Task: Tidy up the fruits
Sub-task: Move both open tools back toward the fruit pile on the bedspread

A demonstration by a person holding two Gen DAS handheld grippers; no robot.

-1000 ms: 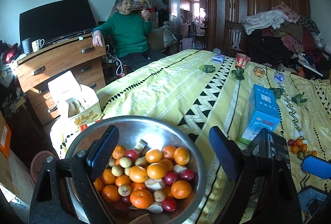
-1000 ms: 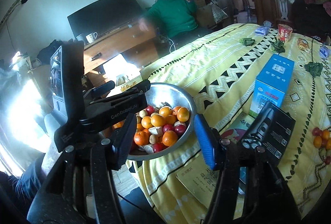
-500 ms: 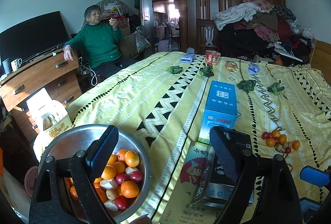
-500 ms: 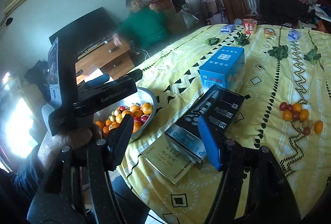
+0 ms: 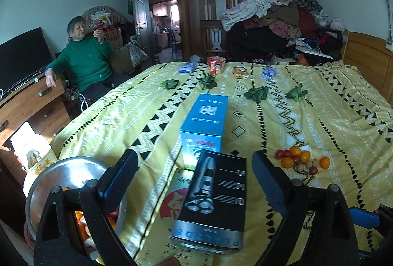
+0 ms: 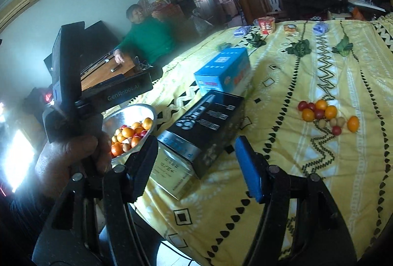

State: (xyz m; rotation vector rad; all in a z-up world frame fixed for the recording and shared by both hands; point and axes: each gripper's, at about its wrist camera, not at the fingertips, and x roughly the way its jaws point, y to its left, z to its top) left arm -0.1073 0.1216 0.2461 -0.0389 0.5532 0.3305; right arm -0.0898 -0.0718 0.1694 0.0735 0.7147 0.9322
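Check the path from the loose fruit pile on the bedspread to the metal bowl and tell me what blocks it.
The loose fruit pile lies on the right of the bedspread and the metal bowl sits at its left edge. Between them stand the black shaver box, resting on a flat yellow box, and the blue box behind it.

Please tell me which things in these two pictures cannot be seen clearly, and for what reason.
- Metal bowl, left wrist view: the left gripper covers most of its fruit.
- Small pale fruits in the loose fruit pile, right wrist view: too small to name.
- Flat yellow box, right wrist view: the black shaver box lies on it and hides most of it; print unreadable.
- Right gripper: open, holds nothing.
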